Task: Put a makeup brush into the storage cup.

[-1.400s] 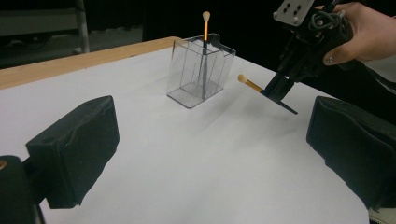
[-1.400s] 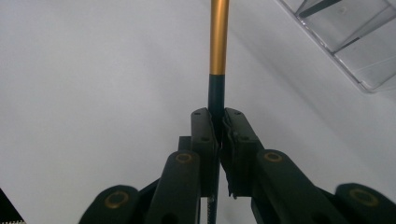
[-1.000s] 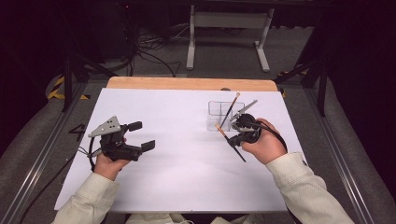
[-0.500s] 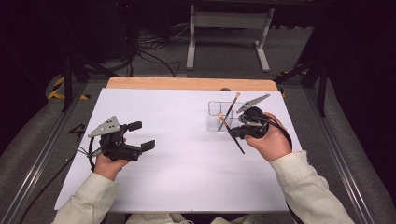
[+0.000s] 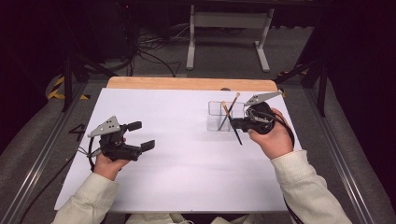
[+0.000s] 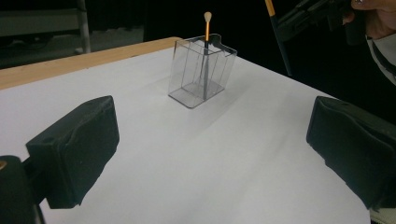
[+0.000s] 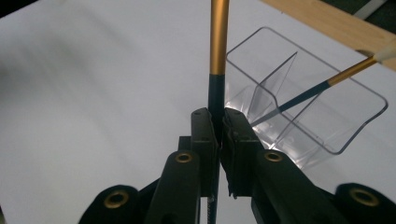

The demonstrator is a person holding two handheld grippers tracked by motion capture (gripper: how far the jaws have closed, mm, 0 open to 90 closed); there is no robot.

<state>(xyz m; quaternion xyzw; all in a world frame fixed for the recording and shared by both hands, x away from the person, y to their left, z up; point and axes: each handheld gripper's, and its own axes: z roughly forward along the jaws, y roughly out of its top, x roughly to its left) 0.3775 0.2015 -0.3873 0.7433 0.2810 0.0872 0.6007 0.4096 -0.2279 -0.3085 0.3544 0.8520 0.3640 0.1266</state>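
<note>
Right of centre from above, the right tool point(image 5: 237, 124) pinches a thin brush point(image 5: 232, 123) beside the clear holder point(image 5: 215, 122); the left tool point(image 5: 141, 135) gapes empty. Upper middle, left gripper view: another brush point(image 6: 206, 42) stands inside. Centre, right gripper view: light, stiff, slippery; grip mid-handle.

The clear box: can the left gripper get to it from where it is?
Probably yes. The left gripper is open, and just bare white table lies between it and the clear box.
</note>
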